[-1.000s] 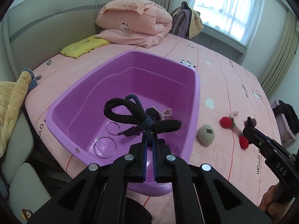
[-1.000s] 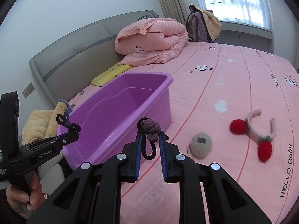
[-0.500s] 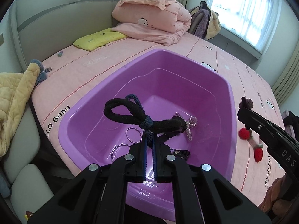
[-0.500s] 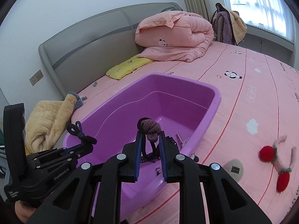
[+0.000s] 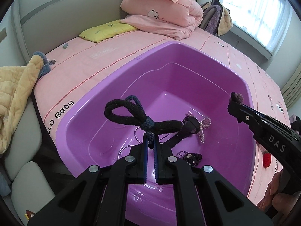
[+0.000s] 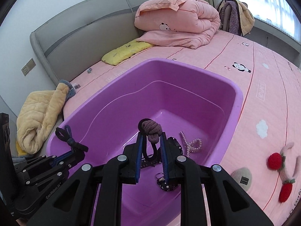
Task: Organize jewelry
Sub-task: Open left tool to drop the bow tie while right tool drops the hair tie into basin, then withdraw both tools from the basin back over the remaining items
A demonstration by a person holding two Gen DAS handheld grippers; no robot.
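A purple plastic tub [image 5: 188, 47] [image 6: 188, 67] sits on the pink bed. My left gripper [image 5: 150, 141] is shut on a black knotted hair tie [image 5: 131, 113], held over the tub's near half; it also shows in the right wrist view [image 6: 70, 140]. My right gripper [image 6: 151, 141] is shut on a mauve knotted hair tie [image 6: 152, 130], over the tub; it also shows at the right of the left wrist view [image 5: 237, 98]. In the tub lie a pearl hair clip [image 5: 204, 126] [image 6: 194, 144], a black watch [image 5: 188, 128], thin rings and a dark beaded piece [image 5: 192, 157].
On the bed right of the tub lie a beige felt ball [image 6: 241, 177] and a red pom-pom headband [image 6: 282, 165]. A folded pink quilt [image 6: 176, 24] and yellow pillow [image 6: 128, 52] lie at the head. A yellow blanket [image 6: 39, 116] hangs off the left edge.
Both grippers have moved left and forward from beside the tub to over it, each still holding its hair tie. The tub now fills both views.
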